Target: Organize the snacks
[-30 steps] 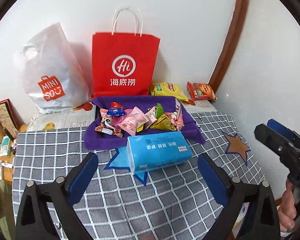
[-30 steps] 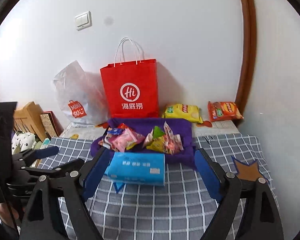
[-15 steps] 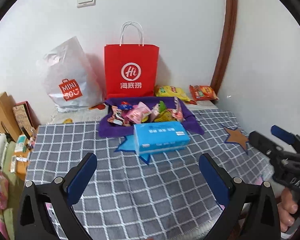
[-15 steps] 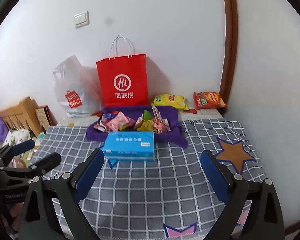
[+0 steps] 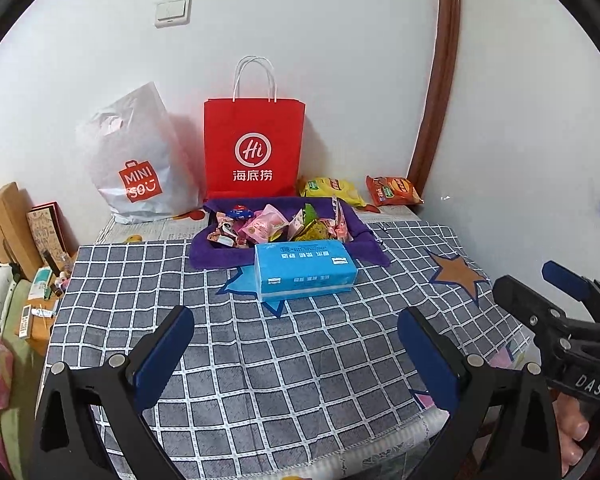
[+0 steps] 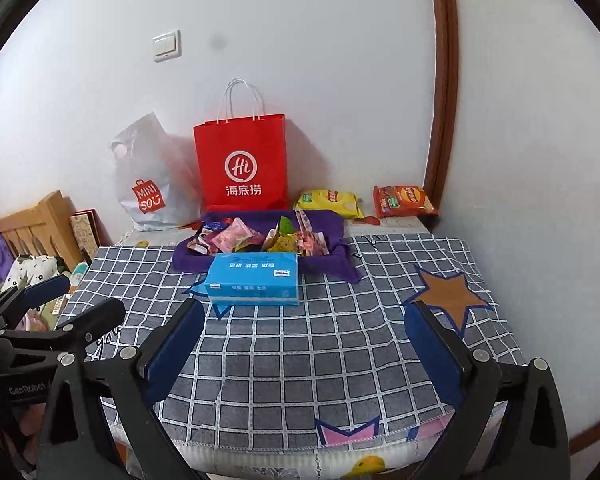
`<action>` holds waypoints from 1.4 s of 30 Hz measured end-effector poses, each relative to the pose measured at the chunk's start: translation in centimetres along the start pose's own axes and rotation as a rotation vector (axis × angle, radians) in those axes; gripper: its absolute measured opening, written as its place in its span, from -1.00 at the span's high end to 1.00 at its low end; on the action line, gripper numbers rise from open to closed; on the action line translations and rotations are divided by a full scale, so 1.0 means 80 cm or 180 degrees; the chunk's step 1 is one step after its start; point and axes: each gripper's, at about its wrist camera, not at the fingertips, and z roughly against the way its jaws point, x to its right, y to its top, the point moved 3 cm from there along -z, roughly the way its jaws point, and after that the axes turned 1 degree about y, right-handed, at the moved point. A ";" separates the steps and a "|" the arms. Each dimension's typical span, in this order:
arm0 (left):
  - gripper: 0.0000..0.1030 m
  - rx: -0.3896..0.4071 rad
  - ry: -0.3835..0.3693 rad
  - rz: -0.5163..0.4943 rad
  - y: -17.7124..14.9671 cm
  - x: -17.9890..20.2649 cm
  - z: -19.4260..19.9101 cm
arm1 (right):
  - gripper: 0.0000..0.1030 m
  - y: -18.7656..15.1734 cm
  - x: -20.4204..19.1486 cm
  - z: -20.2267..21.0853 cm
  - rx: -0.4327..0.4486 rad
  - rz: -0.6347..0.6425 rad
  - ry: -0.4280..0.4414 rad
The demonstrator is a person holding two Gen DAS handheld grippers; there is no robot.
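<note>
Both grippers spread wide and empty above the near edge of the checked tablecloth (image 5: 284, 360).

Left gripper (image 5: 296, 344) and right gripper (image 6: 304, 344) held side by side over the near part of the table, blue pads far apart, nothing between them, well short of the snacks. Pile of wrapped snacks (image 5: 276, 226) heaped in the purple cloth tray (image 5: 216, 254) at the far middle of the table. Blue tissue pack (image 5: 306, 270) lying just in front of the tray, touching its near edge. Red paper bag (image 5: 254, 152) standing upright against the wall behind the tray, white plastic bag (image 5: 134, 160) to its left. Yellow chip bag (image 6: 328, 202) and orange chip bag (image 6: 404, 200) lying flat at the far right, near the brown door frame (image 6: 444, 80).
</note>
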 end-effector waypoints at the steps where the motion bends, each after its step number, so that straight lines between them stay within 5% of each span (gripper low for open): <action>1: -0.99 0.0005 0.0005 -0.0003 0.000 0.000 0.001 | -0.92 -0.001 0.001 0.001 0.0006 -0.0004 -0.0008; 42: -0.99 0.0046 0.0024 -0.0017 0.000 0.003 0.008 | -0.92 -0.004 -0.001 0.014 0.0047 0.0048 -0.0008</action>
